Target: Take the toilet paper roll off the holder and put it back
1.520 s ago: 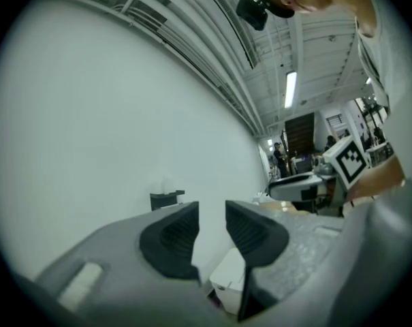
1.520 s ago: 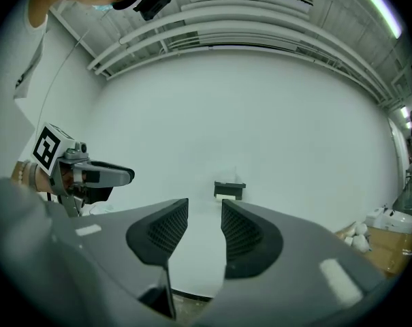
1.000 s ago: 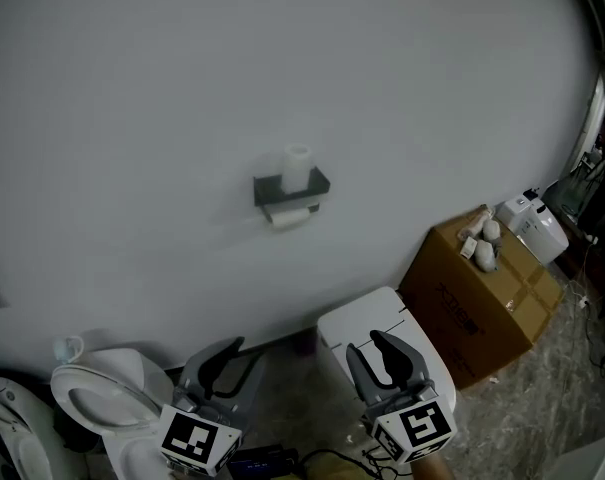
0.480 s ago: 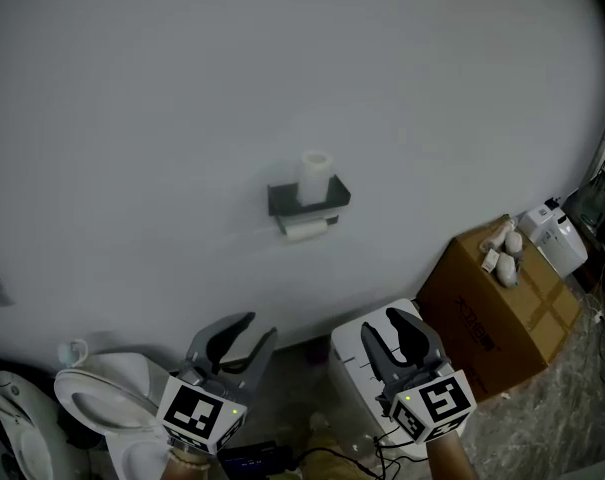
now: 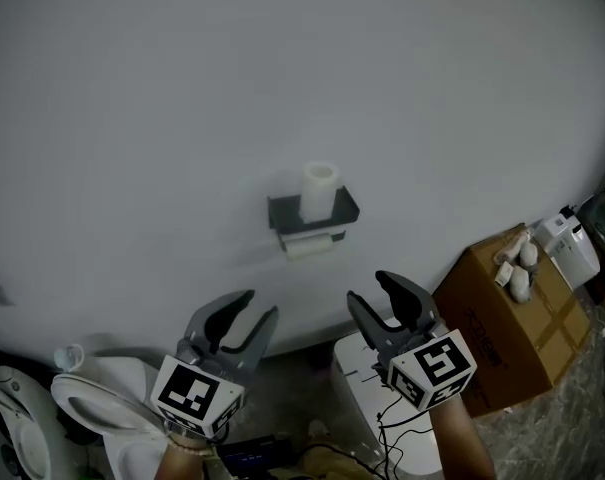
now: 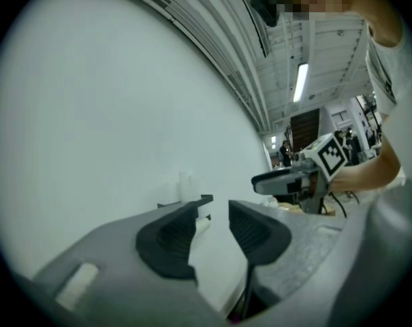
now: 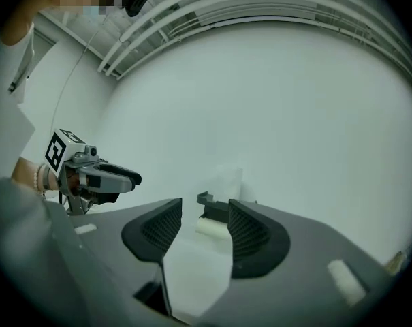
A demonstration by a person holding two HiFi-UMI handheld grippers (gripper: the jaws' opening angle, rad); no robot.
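A dark holder is fixed to the white wall. One white toilet paper roll stands upright on its shelf, and a second roll hangs under it. Both grippers are held level, short of the wall and below the holder. My left gripper is open with nothing between its jaws, which have just been opening. My right gripper has also just been opening and is empty. The right gripper view frames the holder and upright roll between its jaws. The left gripper view shows the roll just left of its jaws.
A toilet stands at the lower left and a white cabinet-like unit sits under my right gripper. A cardboard box with small pale items on top is at the right, beside a white device. Cables lie on the floor.
Both grippers have moved forward and a little up toward the wall holder. The right jaws stand visibly wider apart than before, and the left ones slightly wider.
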